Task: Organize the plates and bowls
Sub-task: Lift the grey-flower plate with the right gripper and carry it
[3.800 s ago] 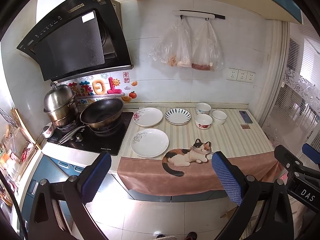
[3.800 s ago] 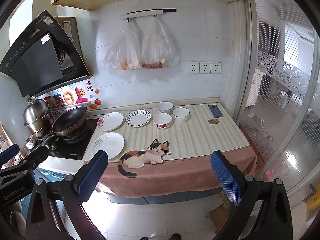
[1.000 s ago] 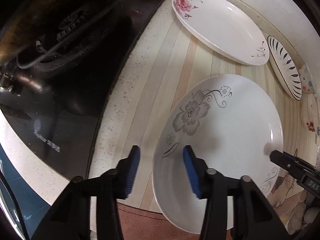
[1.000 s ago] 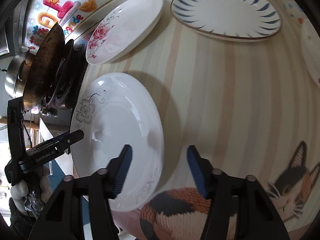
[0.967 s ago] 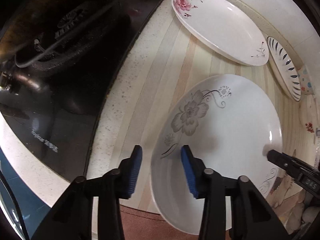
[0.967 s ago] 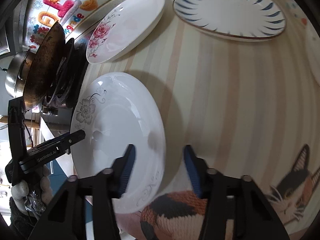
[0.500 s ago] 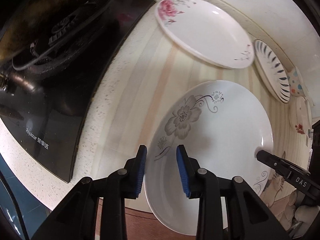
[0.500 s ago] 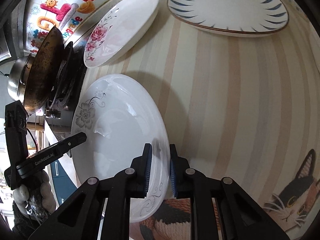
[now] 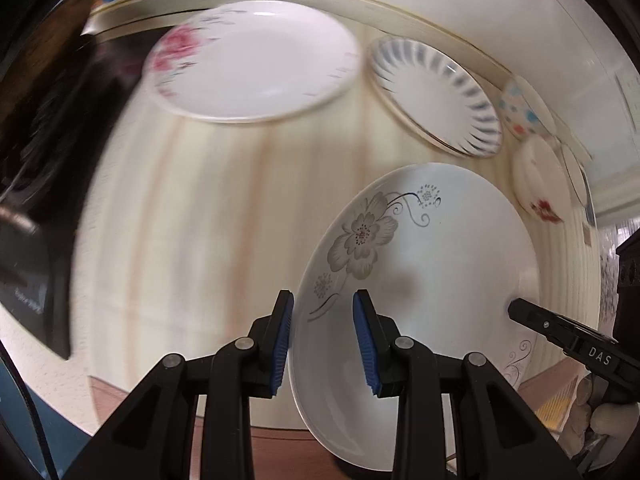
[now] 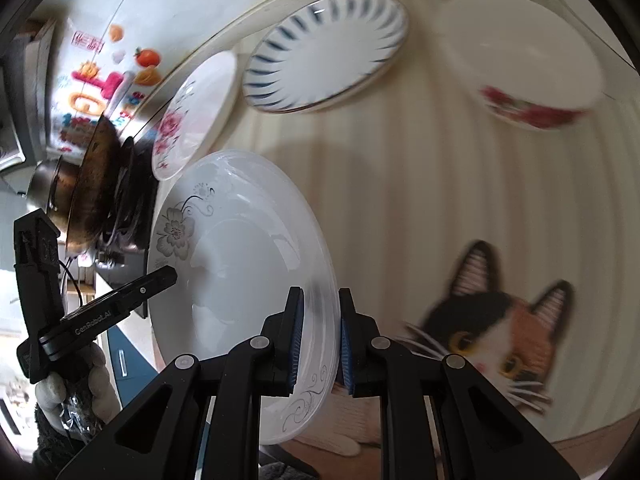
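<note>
A white plate with a grey flower is held lifted and tilted above the striped counter. My left gripper is shut on its near left rim. My right gripper is shut on its opposite rim; the plate also shows in the right wrist view. Behind it lie a pink-flower plate, a blue-striped plate and a bowl with red flowers. In the right wrist view the pink-flower plate, the blue-striped plate and the red-flower bowl lie further back.
A black hob with a dark pan and a steel pot sits to the left. A dotted bowl stands by the back wall. A cat picture marks the cloth at the counter's front edge.
Both grippers have closed on the grey-flower plate's rims and raised it off the counter. It has moved towards the other plates, and the background is blurred by motion.
</note>
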Action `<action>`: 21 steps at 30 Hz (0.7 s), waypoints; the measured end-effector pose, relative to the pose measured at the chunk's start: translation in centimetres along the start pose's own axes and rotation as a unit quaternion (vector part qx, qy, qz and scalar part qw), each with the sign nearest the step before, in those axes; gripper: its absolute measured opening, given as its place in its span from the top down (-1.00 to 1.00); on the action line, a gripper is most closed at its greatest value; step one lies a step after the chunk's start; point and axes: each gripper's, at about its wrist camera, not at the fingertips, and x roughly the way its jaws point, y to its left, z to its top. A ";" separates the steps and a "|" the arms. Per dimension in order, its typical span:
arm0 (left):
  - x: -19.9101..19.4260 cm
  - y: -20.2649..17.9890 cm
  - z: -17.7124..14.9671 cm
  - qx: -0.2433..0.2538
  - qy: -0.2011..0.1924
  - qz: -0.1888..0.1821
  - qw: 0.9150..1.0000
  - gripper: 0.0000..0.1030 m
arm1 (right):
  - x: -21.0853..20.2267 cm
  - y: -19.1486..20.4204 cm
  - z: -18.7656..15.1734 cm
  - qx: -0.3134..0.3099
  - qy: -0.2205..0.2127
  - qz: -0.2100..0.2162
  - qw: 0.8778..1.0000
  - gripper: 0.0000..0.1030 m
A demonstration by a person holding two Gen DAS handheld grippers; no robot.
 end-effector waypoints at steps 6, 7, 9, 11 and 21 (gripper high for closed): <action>2.5 -5.1 0.2 0.045 0.021 -0.012 0.999 0.46 | -2.2 -5.8 -1.4 0.048 -0.010 -0.017 0.999 0.64; 2.7 -5.7 0.1 0.057 0.021 -0.010 0.998 0.46 | -2.4 -6.4 -1.6 0.054 -0.012 -0.019 0.998 0.64; 3.5 -7.0 0.1 0.073 0.024 -0.006 0.997 0.46 | -2.9 -8.0 -2.0 0.069 -0.016 -0.023 0.997 0.64; 4.3 -7.8 0.1 0.081 0.031 -0.003 0.996 0.46 | -3.2 -9.3 -2.3 0.081 -0.020 -0.025 0.996 0.64; 4.3 -8.7 -0.1 0.103 0.030 0.017 0.994 0.46 | -3.3 -11.8 -2.7 0.102 -0.025 -0.033 0.994 0.64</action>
